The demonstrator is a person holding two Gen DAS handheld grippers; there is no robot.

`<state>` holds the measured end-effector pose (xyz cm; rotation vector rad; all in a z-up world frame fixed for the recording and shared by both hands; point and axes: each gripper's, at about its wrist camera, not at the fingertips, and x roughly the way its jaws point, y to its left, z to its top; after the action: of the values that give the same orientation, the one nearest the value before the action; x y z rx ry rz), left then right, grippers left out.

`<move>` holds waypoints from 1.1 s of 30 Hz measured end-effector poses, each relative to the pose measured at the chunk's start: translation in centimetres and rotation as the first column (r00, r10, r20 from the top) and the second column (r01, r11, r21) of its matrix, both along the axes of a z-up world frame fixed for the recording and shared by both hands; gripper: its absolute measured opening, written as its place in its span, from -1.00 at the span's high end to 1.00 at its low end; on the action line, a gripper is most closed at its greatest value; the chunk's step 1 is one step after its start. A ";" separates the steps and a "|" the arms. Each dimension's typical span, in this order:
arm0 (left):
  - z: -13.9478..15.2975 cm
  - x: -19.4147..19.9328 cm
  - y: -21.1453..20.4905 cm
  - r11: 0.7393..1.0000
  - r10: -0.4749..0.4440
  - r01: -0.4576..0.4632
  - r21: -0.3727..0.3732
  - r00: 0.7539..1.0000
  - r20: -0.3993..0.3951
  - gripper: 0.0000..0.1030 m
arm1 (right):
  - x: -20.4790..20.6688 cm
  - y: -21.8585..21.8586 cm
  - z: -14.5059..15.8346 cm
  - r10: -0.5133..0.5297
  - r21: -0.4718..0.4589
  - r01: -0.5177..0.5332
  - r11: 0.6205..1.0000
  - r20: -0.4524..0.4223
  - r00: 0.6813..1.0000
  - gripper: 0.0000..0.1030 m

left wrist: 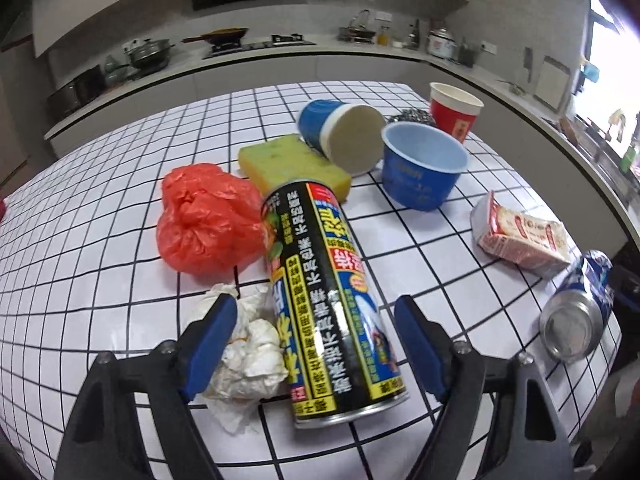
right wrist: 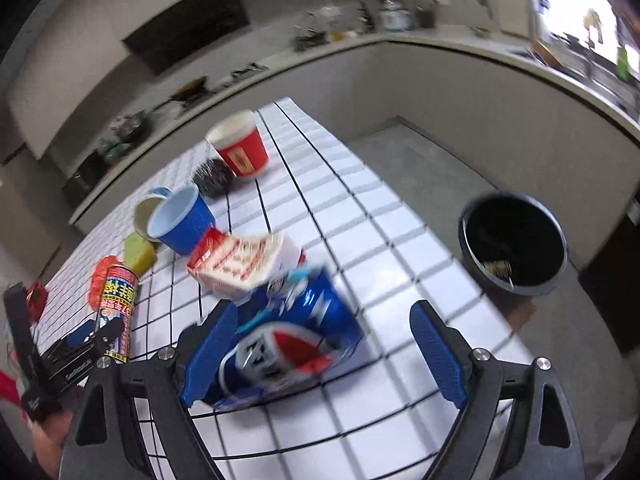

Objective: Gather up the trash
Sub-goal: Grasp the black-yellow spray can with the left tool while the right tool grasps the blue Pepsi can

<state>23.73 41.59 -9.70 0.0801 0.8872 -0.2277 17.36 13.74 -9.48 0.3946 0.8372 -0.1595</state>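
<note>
A black bin (right wrist: 514, 242) stands on the floor beside the desk (left wrist: 100, 216), with a little rubbish visible at its bottom. On the desk, a blue cup (left wrist: 422, 168) sits upright and looks empty; a second blue cup (left wrist: 340, 132) lies on its side against a yellow sponge (left wrist: 292, 166), its base turned toward the left wrist camera. A red cup (left wrist: 454, 110) stands upright at the far edge, its inside not visible, with a steel scourer (left wrist: 412, 117) just beside it.

The left gripper (left wrist: 316, 344) has its jaws apart. Between them lie a tall spray can (left wrist: 332, 300) on its side and a crumpled tissue (left wrist: 248, 352); the left finger (left wrist: 208, 344) touches the tissue, while the right finger stands clear of the can. A red bag (left wrist: 204, 220) rests just beyond the tissue, against the can's far end.

The right gripper (right wrist: 320, 352) also has its jaws apart, around a crushed blue soda can (right wrist: 288, 336) lying on the desk near its edge. The left finger (right wrist: 208, 354) is at the can's side; whether it touches is blurred. The right finger is well clear. A red-and-white carton (right wrist: 244, 264) lies just past the soda can.
</note>
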 end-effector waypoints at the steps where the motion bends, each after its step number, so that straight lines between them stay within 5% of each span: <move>1: 0.0 -0.1 0.0 1.000 -0.014 0.014 -0.005 1.000 -0.003 -0.58 | 0.0 0.6 -0.5 -0.016 0.021 0.016 1.000 -0.017 1.000 -0.74; 5: 0.1 0.0 0.1 0.998 -0.059 0.058 -0.031 0.998 -0.018 -0.52 | 0.4 1.6 -1.5 -0.059 0.130 0.062 0.990 -0.029 0.998 -0.77; 10: 0.1 -0.5 0.4 0.993 -0.095 0.094 -0.069 0.995 -0.023 -0.43 | 2.4 3.4 -2.5 -0.066 0.147 0.076 0.986 -0.072 0.995 -0.77; 15: 0.1 -1.2 0.5 0.990 -0.120 0.117 -0.083 0.992 -0.028 -0.38 | 4.3 5.7 -2.9 -0.028 0.077 0.037 0.996 -0.113 0.993 -0.79; 23: -0.1 -1.3 -0.1 0.993 -0.099 0.097 -0.074 0.995 -0.021 -0.38 | 1.9 7.4 -3.2 -0.031 0.023 0.036 0.999 -0.163 0.986 -0.78; 25: -0.1 -1.3 -0.1 0.993 -0.091 0.089 -0.076 0.996 -0.023 -0.38 | 2.2 8.2 -3.2 0.017 -0.013 -0.020 1.000 -0.155 0.988 -0.36; 27: 0.0 -1.4 0.2 0.993 -0.077 0.074 -0.090 0.997 -0.029 -0.38 | 2.6 8.5 -3.0 0.033 -0.045 -0.041 0.998 -0.160 0.987 -0.34; 31: -0.1 -1.1 0.3 0.995 -0.056 0.053 -0.090 0.998 -0.038 -0.43 | 2.4 8.5 -2.8 0.063 -0.056 -0.076 0.996 -0.208 0.976 -0.36; 33: -0.1 -1.0 0.3 0.995 -0.049 0.045 -0.089 0.998 -0.042 -0.44 | 1.7 8.4 -2.4 0.067 -0.064 -0.082 0.995 -0.201 0.977 -0.54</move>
<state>22.71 41.92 -9.81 0.0138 0.9189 -0.3135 19.04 22.16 -11.92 0.2816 1.0387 -0.1606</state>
